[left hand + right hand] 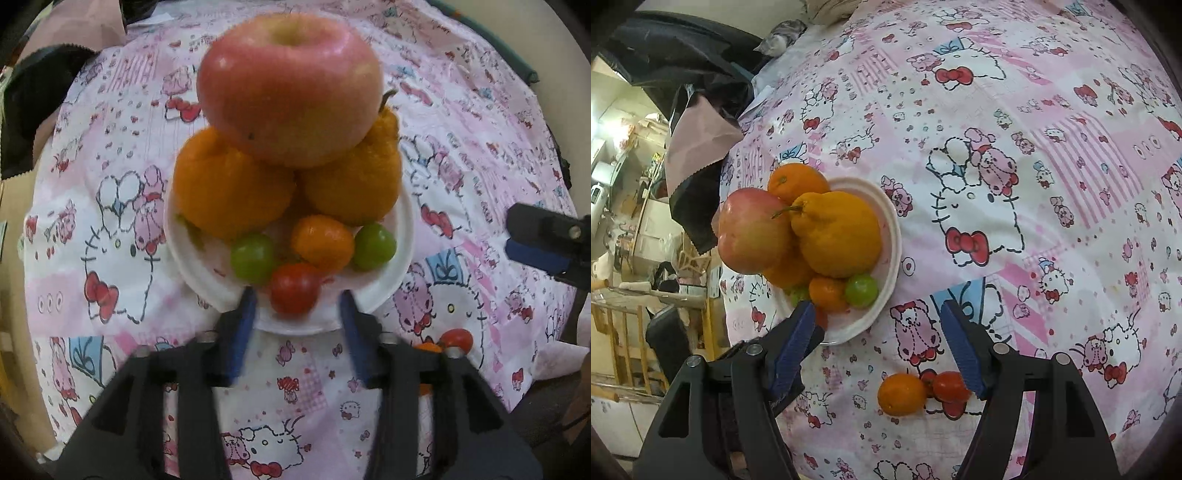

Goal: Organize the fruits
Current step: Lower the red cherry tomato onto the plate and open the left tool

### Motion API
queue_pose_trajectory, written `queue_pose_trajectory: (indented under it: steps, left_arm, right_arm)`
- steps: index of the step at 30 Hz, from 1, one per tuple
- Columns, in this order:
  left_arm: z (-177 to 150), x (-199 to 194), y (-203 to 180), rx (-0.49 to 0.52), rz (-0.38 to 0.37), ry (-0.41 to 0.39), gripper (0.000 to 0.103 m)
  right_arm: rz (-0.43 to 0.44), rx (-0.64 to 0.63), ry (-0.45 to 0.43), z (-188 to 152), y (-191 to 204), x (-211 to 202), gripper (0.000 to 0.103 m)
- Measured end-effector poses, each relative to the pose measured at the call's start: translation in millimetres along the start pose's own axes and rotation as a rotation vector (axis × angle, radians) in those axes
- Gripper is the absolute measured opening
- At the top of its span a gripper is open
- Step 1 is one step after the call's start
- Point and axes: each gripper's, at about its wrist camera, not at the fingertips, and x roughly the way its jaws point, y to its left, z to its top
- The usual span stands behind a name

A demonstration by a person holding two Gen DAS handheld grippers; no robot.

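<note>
Both hand-held grippers, the left (pixel 297 314) and the right (pixel 877 332), stand apart and empty. The apple (pixel 290 88) sits on top of the pile on the plate (pixel 402 236); a bump could roll it off.

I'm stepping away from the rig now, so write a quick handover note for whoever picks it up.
Left gripper: open, over the near rim of the white plate, the red cherry tomato between its fingers but not pinched.
Right gripper: open, empty.
Done: apple, big oranges, small orange and green fruits are piled on the plate.
Left: the loose small orange and the loose tomato lie on the tablecloth.
</note>
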Motion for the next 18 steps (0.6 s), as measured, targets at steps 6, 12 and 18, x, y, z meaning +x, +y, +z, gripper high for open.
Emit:
queue_pose_trajectory:
  steps: [6, 12, 18]
  left_arm:
    - [1.3, -14.1, -2.3, 0.027, 0.026, -0.049, 0.080]
    - [1.0, -20.7, 0.6, 0.019, 0.030, -0.066, 0.079]
    - [-1.3, -31.5, 2.0, -0.005, 0.034, -0.093, 0.080]
  right_arm:
    - [-0.001, -0.023, 0.006, -1.4, 7.7, 3.2, 0.073]
    - [-0.007, -0.016, -0.002, -2.6, 5.3, 0.4, 0.073]
    - [-0.018, -0.015, -0.010, -7.6, 2.3, -10.9, 0.073]
